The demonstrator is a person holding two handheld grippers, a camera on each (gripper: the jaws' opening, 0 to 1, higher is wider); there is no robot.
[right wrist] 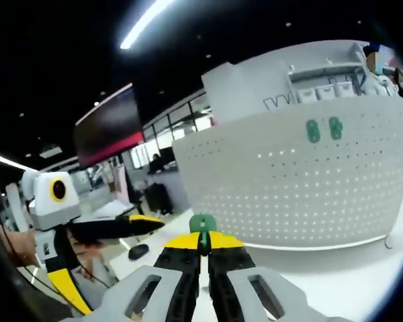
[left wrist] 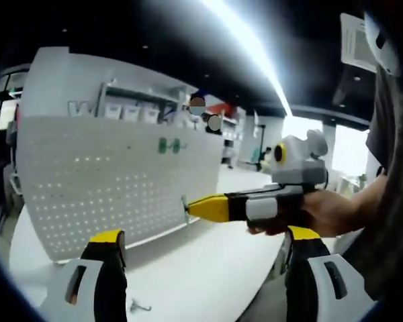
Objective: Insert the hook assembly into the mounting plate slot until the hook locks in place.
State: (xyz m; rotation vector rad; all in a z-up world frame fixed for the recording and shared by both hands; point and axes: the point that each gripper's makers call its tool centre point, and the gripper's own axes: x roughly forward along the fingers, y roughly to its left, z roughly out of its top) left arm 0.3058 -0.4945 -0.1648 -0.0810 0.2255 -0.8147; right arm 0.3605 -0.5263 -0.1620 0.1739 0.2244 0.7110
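We see the right gripper (right wrist: 203, 249) pinching 1 green hook (right wrist: 203, 224) by its base, jaws pressed together on it, in front of the pegboard (right wrist: 302, 194), apart from it. The left gripper (left wrist: 205, 251) stands spread, holding nothing. We judge the hook light, stiff and small: grip low, leaving the prongs free.

A dark ceiling (left wrist: 121, 27) carries one long bright light strip (left wrist: 248, 47), far windows (right wrist: 168, 127) glow, and shelving (left wrist: 141, 107) stands beyond the white table (left wrist: 208, 268).
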